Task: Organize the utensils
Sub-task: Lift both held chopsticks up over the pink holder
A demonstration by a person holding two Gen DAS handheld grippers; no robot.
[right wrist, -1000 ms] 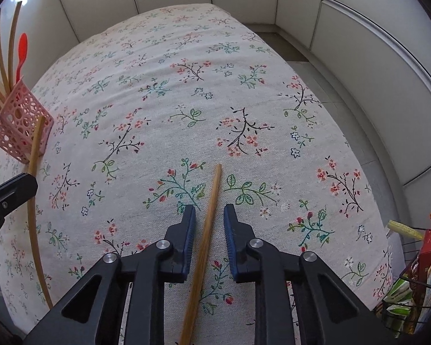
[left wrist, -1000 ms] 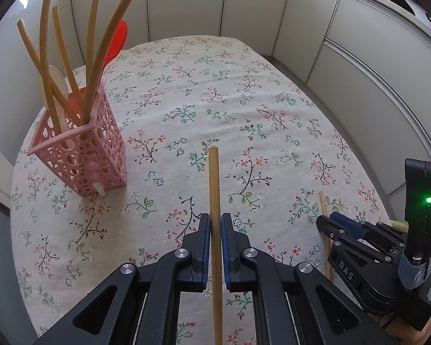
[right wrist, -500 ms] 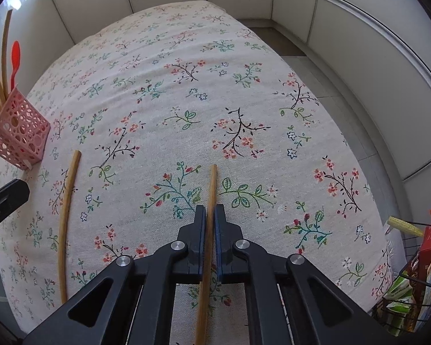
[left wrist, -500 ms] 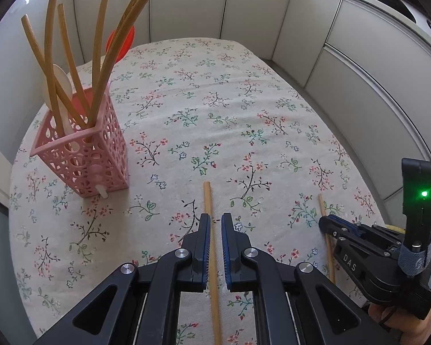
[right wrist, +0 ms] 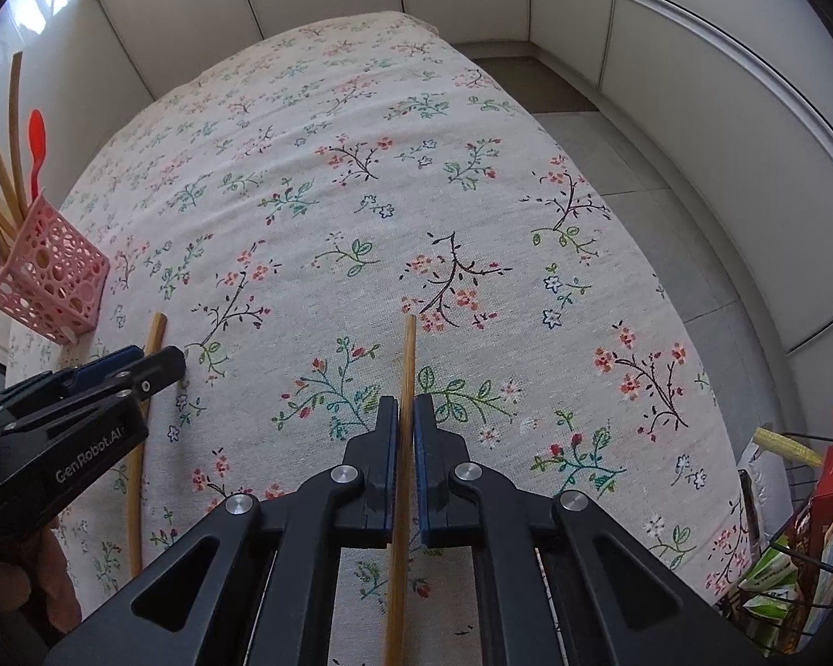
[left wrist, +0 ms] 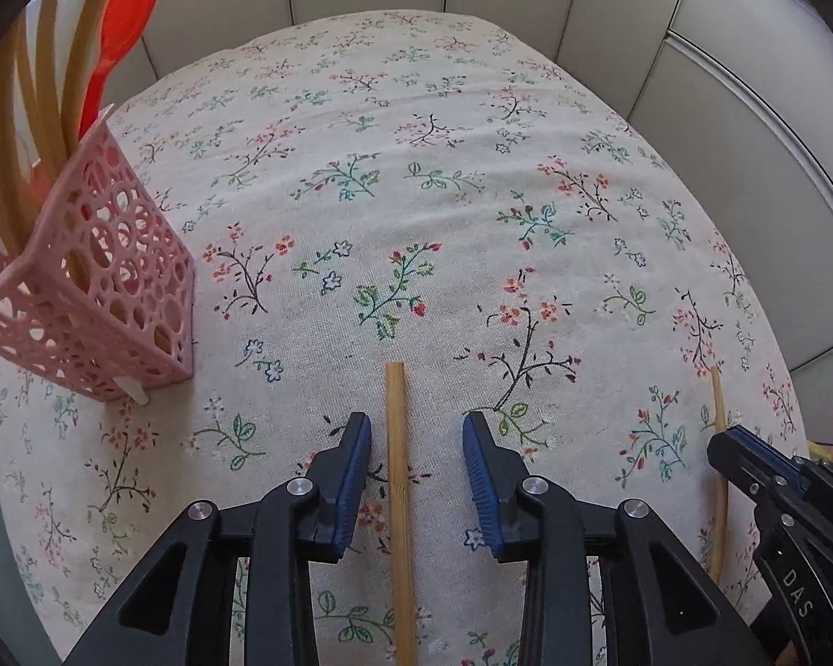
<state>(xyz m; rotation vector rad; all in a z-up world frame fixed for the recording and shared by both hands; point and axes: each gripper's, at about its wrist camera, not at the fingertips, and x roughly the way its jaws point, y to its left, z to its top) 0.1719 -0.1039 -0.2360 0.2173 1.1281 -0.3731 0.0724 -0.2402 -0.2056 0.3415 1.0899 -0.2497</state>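
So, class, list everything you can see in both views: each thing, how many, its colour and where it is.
tablecloth: one, cream floral, over the table
holder: one, pink lattice, left on the cloth
bamboo sticks: several, tan, in holder
spoon: one, red, in holder
left chopstick: one, tan, flat on the cloth
right chopstick: one, tan, gripped
wire basket: one, dark, far right, holding packets
left claw: black, blue pads, jaws just been opening, clear of left chopstick
right claw: black, shut on right chopstick
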